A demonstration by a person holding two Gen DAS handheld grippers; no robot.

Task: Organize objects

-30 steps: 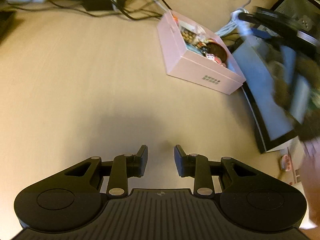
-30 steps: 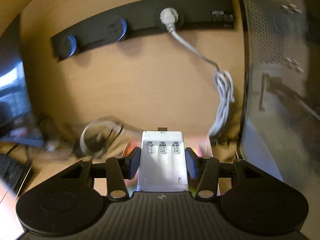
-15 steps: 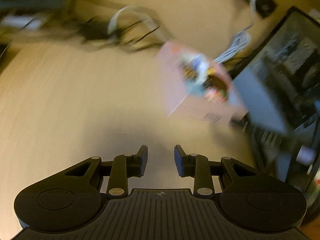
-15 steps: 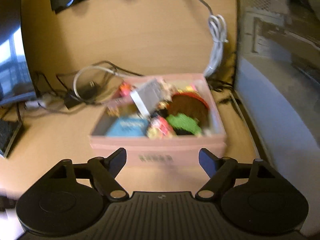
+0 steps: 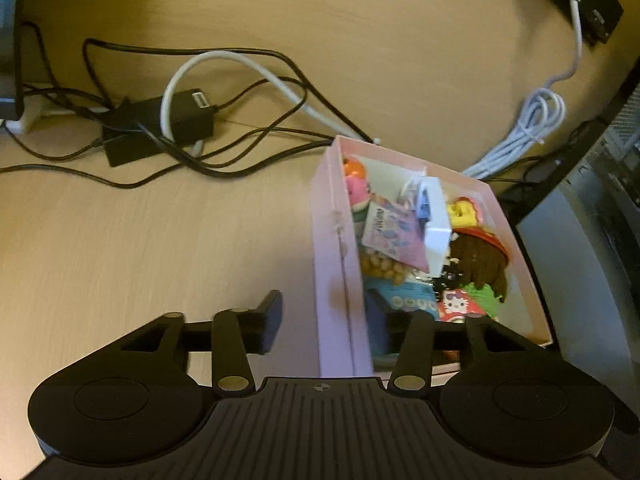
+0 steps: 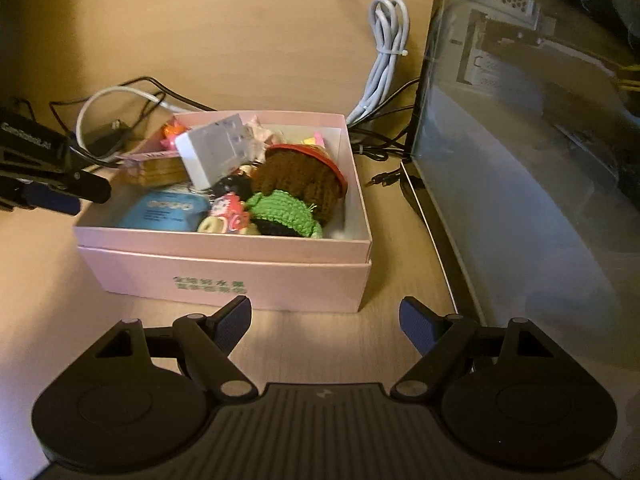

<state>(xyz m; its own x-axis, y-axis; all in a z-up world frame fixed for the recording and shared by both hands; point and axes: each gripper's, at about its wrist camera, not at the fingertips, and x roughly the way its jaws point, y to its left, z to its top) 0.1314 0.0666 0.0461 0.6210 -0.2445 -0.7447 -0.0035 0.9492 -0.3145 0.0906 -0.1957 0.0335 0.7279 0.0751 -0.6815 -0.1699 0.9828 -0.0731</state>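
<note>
Wooden desk, cabled. Pink cardboard box of trinkets: left gripper opening astride its left wall, seemingly to steady it; right gripper spread, empty.

- We see a light wooden desk under warm, dim light.
- At its back lie tangled black cables around a black adapter, with a white cable looping over them.
- A bundled grey cord runs to a black power strip.
- On the right stands a computer case with a glass side panel.
</note>
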